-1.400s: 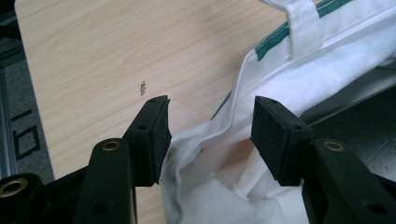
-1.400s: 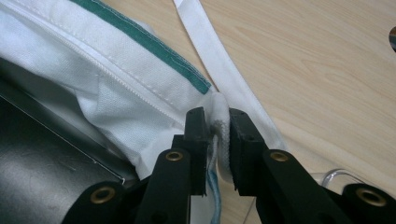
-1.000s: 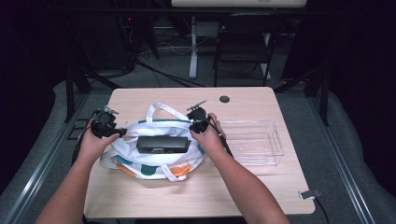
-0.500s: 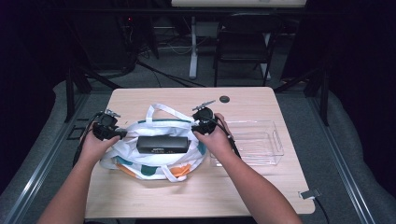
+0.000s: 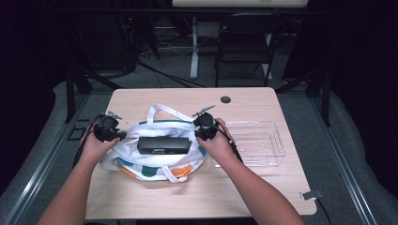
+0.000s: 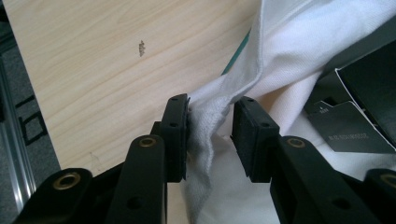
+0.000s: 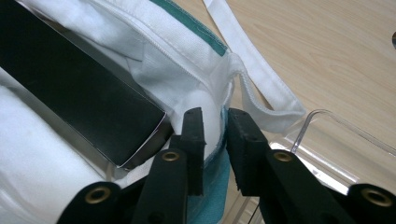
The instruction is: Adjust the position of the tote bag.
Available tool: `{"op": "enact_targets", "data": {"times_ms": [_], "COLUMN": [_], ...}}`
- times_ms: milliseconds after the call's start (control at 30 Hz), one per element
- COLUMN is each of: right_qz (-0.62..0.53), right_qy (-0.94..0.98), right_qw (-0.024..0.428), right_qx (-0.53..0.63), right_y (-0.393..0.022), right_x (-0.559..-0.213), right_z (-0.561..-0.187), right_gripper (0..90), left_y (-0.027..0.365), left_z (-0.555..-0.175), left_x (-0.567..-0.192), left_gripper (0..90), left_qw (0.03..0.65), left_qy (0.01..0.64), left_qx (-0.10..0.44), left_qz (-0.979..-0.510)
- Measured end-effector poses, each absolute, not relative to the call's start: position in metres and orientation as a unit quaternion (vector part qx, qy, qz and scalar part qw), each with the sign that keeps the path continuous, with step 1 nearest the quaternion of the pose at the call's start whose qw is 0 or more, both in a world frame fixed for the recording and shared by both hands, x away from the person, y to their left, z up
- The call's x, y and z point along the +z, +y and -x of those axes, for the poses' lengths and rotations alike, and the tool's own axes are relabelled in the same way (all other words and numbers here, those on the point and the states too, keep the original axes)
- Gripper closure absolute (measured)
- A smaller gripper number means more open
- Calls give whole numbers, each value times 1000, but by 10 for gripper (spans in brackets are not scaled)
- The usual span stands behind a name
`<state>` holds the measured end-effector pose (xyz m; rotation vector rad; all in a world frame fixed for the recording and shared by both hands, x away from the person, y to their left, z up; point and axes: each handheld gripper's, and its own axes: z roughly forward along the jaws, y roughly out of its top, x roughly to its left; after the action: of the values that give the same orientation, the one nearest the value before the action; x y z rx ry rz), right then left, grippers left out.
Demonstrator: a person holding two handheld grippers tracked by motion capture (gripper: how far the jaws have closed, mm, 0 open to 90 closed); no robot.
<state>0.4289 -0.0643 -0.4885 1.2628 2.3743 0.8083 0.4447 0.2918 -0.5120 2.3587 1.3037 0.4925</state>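
High view has the white tote bag [image 5: 155,154] lying on my bench [image 5: 244,197], a black box [image 5: 163,145] in its mouth. My left hand-held gripper [image 6: 210,135] has been closing, cloth between its jaws, one pad apart. My right hand-held gripper [image 7: 215,140] pinches the bag's edge.

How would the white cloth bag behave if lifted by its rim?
The bag is probably floppy: its rim bunches in folds between the left gripper jaws. It would likely sag around the black box inside it. The woven cloth looks unlikely to slip.
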Motion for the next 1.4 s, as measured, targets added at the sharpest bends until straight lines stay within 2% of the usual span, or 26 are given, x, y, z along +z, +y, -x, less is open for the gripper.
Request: {"op": "enact_targets", "data": {"times_ms": [233, 400, 1400], "right_qz": [-443, -439, -444], "right_qy": [836, 839, 834], "right_qw": [168, 170, 170], "right_qx": [279, 273, 279], "right_y": [-60, -56, -55], "right_x": [-492, -497, -508], "right_z": [-430, -431, -445], "right_gripper": [855, 870, 875], "left_y": [292, 289, 290], "left_z": [-443, -442, -428], "left_x": [-516, -519, -519], "left_gripper": [715, 779, 790], "left_qw": [195, 181, 174], "left_qy": [464, 462, 477], "left_qx": [170, 165, 131], "left_qz": [-847, -853, -852]}}
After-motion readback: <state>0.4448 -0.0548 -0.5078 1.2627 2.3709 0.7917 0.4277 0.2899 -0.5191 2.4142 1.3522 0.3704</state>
